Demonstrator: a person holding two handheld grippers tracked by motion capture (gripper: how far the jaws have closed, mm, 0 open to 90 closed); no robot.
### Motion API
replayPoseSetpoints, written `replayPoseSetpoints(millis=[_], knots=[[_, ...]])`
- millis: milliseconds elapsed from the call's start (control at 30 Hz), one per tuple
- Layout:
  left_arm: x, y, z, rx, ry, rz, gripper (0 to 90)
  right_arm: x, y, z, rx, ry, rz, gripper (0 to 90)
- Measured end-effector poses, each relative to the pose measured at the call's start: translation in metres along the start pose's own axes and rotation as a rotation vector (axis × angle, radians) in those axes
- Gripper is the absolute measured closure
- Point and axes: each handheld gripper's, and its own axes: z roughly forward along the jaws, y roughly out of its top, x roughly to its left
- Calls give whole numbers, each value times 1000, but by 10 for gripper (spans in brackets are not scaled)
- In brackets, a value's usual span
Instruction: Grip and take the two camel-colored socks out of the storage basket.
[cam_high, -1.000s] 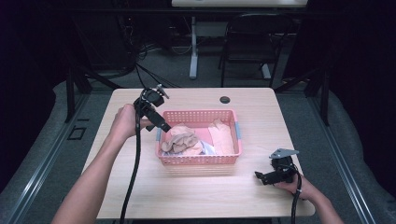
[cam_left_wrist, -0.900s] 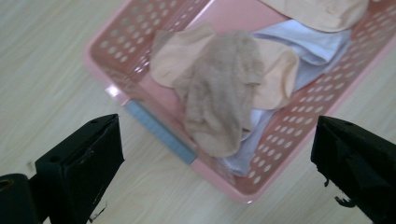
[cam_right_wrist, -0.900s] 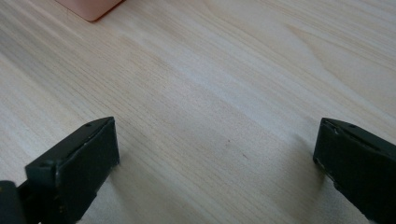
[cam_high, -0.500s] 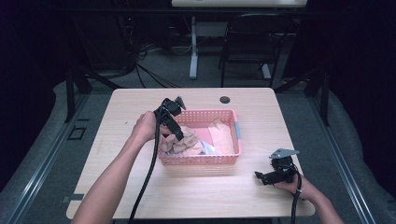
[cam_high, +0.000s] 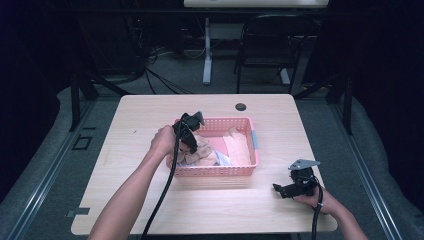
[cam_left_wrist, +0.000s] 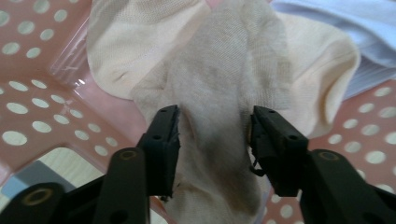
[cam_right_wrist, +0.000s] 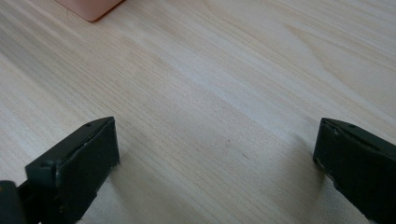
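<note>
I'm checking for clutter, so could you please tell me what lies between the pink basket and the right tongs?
Only bare wooden table lies between the pink basket and the right tongs, as the high view shows.

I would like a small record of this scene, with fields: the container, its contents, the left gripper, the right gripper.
container: pink perforated plastic basket on the light wooden table
contents: beige knitted cloths, one pale blue cloth
left gripper: inside the basket, jaws apart on either side of a beige cloth fold
right gripper: low over bare table, jaws wide apart, holding nothing
</note>
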Motion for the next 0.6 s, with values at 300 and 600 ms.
replayPoseSetpoints(millis=[300,600], knots=[[0,-1,-4,-3,11,5,826,0,0,0,1,3,-1,0],[-2,-1,-15,-18,28,13,840,0,0,0,-2,4,-3,0]])
